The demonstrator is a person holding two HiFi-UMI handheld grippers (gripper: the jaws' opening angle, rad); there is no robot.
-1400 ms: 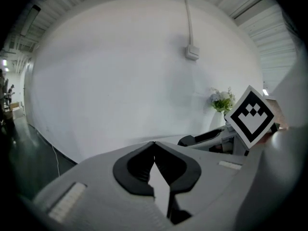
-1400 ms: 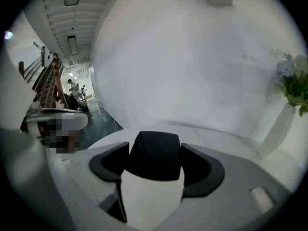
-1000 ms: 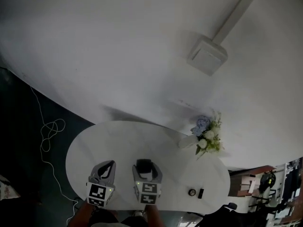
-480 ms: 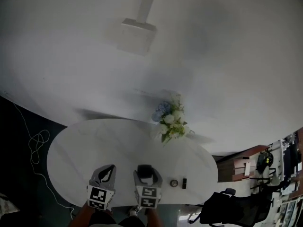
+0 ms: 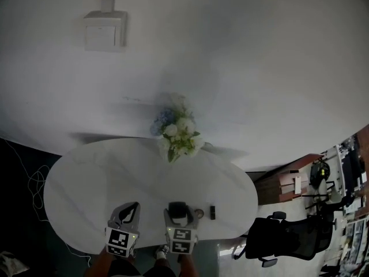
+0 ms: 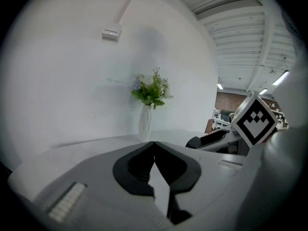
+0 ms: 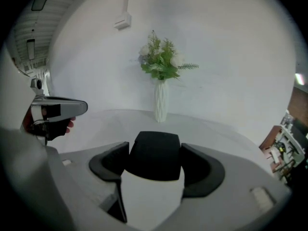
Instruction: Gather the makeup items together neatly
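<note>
Right claw (image 5: 179,211), lower centre, grips black-capped bottle (image 7: 155,155), now nearer jar (image 5: 199,213) & black stick (image 5: 212,212) on desk (image 5: 86,183). Left claw (image 5: 129,208) pressed together, empty. Bottle looks nearly w/ group.
</note>
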